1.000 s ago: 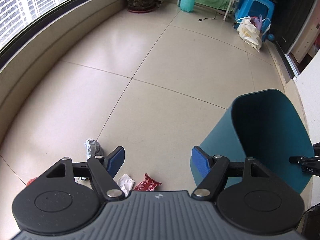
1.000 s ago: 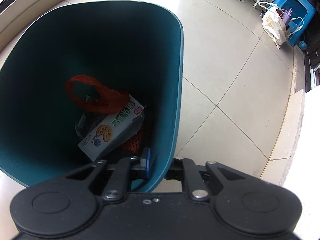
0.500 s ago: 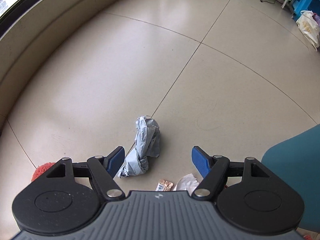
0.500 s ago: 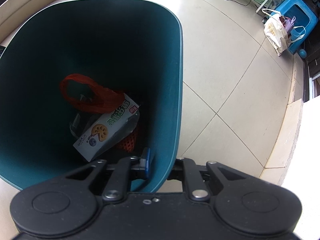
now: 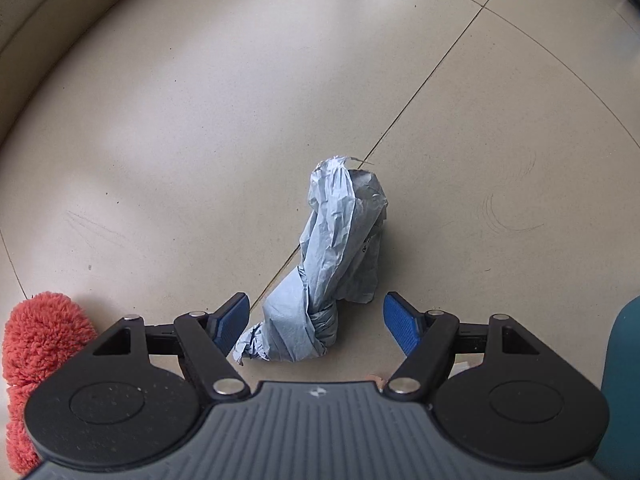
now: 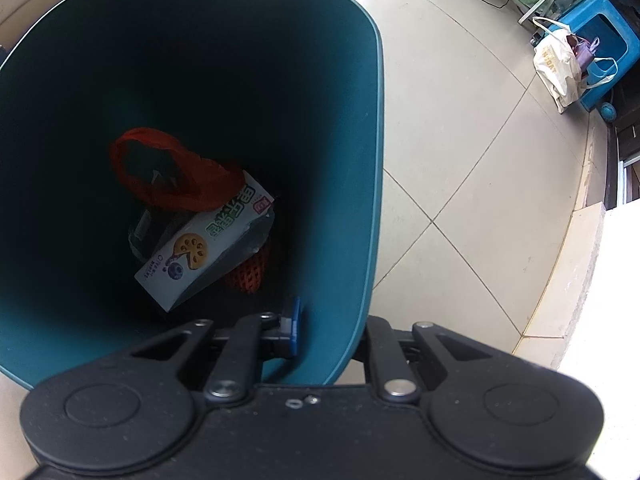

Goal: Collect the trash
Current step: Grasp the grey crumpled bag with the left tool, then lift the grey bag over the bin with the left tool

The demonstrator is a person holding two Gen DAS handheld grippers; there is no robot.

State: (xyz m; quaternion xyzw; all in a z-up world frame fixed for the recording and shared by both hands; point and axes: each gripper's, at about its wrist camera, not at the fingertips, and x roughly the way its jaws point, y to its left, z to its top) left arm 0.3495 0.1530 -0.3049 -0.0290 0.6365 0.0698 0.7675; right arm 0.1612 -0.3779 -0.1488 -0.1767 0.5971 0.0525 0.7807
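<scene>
**A:** Trash first: the crumpled grey-blue bag (image 5: 340, 268) lies on the tiled floor (image 5: 200, 120) straight ahead of your left gripper (image 5: 316, 322). Its twisted lower end sits between the two blue pads (image 5: 232, 322), closer to the left pad than the right one.

**B:** Are the tongs touching it?

**A:** Your left tongs are spread wide, one pad on either side of the bag's near end. Whether the left pad touches the plastic, you cannot tell from this angle; the right pad stands apart from it. The bag's upper part stretches away beyond the fingertips, across a tile seam.

**B:** And your other hand?

**A:** Your right gripper (image 6: 332, 326) is pinching the near wall of the teal bin (image 6: 372, 160), one finger inside, the other outside. Down in the bin, ahead of the inner finger, lie a red plastic bag (image 6: 172, 176), a white snack packet (image 6: 208, 244) and some orange netting (image 6: 248, 272).

**B:** Anything else near the left tongs?

**A:** A fluffy red thing (image 5: 36, 340) sits just left of them, and the bin's edge shows at far right.
</scene>
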